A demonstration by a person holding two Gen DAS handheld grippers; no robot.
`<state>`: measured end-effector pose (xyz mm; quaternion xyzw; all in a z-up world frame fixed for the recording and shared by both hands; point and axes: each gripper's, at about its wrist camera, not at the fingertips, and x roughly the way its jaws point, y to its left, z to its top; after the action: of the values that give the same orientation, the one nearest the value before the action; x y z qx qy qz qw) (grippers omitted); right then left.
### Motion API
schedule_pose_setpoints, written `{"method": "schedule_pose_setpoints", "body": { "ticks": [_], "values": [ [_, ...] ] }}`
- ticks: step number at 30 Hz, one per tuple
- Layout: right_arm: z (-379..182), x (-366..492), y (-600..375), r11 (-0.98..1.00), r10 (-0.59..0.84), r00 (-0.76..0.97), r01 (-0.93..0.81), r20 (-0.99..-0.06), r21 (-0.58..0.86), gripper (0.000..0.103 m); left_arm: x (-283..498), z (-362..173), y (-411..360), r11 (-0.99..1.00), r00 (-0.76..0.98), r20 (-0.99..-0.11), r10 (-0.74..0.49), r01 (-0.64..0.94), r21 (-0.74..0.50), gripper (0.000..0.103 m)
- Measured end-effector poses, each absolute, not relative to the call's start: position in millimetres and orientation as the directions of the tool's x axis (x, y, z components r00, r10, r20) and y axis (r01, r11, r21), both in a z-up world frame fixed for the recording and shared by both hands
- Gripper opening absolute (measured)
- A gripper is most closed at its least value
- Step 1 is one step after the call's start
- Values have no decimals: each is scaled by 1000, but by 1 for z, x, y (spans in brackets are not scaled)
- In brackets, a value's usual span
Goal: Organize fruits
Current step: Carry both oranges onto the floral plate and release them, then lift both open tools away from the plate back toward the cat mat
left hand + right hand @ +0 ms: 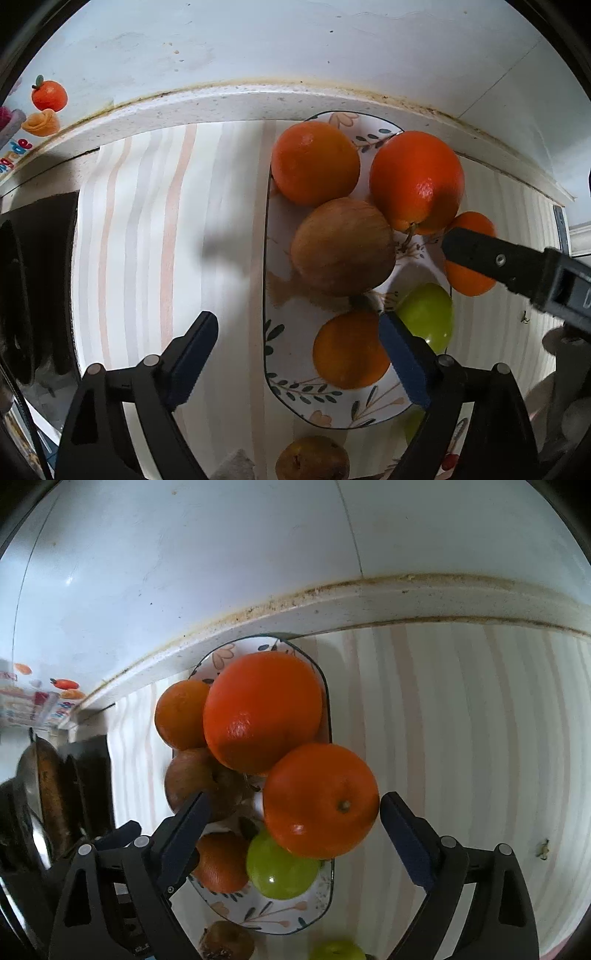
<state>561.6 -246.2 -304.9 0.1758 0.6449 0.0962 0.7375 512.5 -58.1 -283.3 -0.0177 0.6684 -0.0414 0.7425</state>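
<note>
Tools [299,358] [291,843] wide apart, angled down over plate [325,413]

Orange oranges [316,162], green apple [428,314], brown fruit [343,247]; white floral-patterned plate [291,391] on pastel-striped cloth [155,229].

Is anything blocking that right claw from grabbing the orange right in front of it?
Nothing visible does. The right gripper is open and the nearest orange sits in the gap between its fingers, on top of the pile on the plate. A green apple lies just beneath the orange, and a bigger orange sits right behind it.
</note>
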Motion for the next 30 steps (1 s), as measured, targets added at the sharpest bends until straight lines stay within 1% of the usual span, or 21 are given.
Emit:
{"method": "schedule_pose_setpoints", "body": {
  "ticks": [2, 3, 5, 9, 14, 21, 23, 24, 30],
  "values": [
    [-310, 561, -251, 907, 385, 160, 118, -909, 405, 93, 513, -284, -56, 997, 107, -991, -75, 32, -72, 89],
    [-311, 560, -253, 904, 390, 160, 123, -907, 410, 90, 513, -284, -54, 997, 108, -991, -77, 25, -74, 89],
    [-314, 558, -250, 892, 420, 148, 115, -895, 437, 90, 511, -283, -52, 997, 109, -991, -74, 20, -72, 89],
    [-313, 557, -244, 913, 386, 150, 77, -910, 400, 90, 513, -281, -50, 998, 117, -991, -66, 20, -64, 89],
    [-310, 558, -252, 897, 412, 169, 97, -895, 431, 91, 516, -273, -47, 997, 119, -990, -80, 2, -80, 89],
    [-302, 554, -268, 904, 385, 178, 123, -906, 408, 93, 512, -258, -50, 997, 152, -985, -79, 15, -78, 89],
    [-292, 547, -275, 922, 338, 197, 127, -920, 366, 95, 507, -250, -50, 997, 170, -982, -76, 17, -75, 89],
    [-287, 542, -276, 931, 315, 210, 119, -925, 344, 97, 503, -245, -49, 997, 181, -981, -72, 18, -69, 89],
    [-244, 495, -268, 990, 109, 295, 56, -949, 131, 99, 471, -214, -46, 999, 260, -965, -28, 26, -22, 89]
  ]
}}
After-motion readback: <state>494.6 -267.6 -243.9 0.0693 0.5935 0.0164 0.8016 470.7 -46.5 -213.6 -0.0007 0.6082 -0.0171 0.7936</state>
